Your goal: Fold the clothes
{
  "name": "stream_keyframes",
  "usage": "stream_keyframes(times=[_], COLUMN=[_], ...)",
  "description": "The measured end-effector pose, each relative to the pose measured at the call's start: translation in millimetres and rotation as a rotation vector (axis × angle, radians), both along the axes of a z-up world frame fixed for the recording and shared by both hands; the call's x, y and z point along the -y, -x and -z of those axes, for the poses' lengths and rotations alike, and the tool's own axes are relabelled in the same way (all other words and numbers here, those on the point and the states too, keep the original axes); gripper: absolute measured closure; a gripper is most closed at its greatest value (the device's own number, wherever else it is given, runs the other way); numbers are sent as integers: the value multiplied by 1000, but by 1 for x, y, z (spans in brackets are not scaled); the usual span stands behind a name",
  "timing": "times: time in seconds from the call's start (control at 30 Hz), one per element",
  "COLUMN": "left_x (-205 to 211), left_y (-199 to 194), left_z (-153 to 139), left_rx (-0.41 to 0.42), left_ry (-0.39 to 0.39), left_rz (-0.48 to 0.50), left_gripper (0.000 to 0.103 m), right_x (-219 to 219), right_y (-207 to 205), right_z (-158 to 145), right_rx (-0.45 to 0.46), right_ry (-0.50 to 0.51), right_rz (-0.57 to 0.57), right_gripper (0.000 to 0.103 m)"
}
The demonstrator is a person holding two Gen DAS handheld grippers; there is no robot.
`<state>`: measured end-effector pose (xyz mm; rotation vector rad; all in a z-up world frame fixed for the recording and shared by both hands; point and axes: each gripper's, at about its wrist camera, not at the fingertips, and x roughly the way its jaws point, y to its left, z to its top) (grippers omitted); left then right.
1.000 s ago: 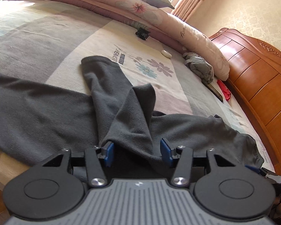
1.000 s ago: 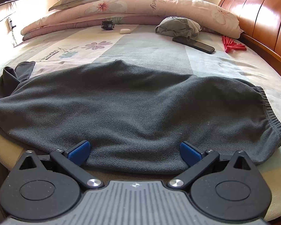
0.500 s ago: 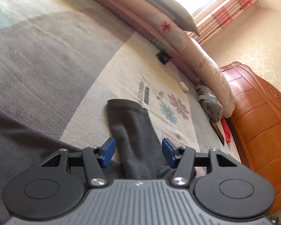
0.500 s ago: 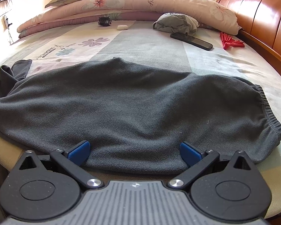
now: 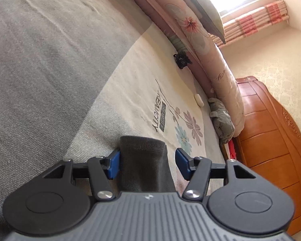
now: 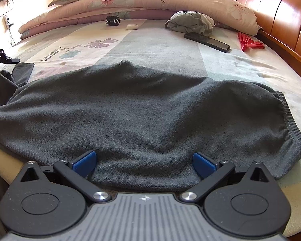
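Folding looks barely begun: the dark grey garment (image 6: 142, 116) sprawls unfolded on the bed (image 6: 160, 46) just ahead of the right tool (image 6: 144, 163), whose jaws stand wide and empty. Its cuff (image 5: 143, 160) lies between the left tool's (image 5: 147, 164) opening jaws, ungripped. Well beyond lie a crumpled cloth (image 6: 190, 22), phone (image 6: 207, 42), red clips (image 6: 248, 43); nothing blocks.

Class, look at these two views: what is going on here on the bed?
A person with a gripper in each hand is folding dark grey trousers spread on the bed. The left gripper straddles one leg cuff, jaws open and not clamping it. The right gripper, open wide, sits at the trousers' near edge.
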<state>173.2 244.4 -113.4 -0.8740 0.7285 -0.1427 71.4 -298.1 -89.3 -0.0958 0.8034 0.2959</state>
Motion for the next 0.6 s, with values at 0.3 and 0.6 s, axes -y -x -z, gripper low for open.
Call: stream_keyframes(times=[0.3, 0.6], left_x=[23, 46], left_y=[-6, 37], left_z=[-9, -58], left_rx=[10, 57], left_ry=[-245, -445], left_rz=[68, 27], left_gripper=[87, 97], right_x=[1, 1], right_y=[1, 2], right_z=[0, 0], right_rx=[4, 7], right_ry=[-1, 2], right_rz=[-1, 5], right_gripper=[0, 0])
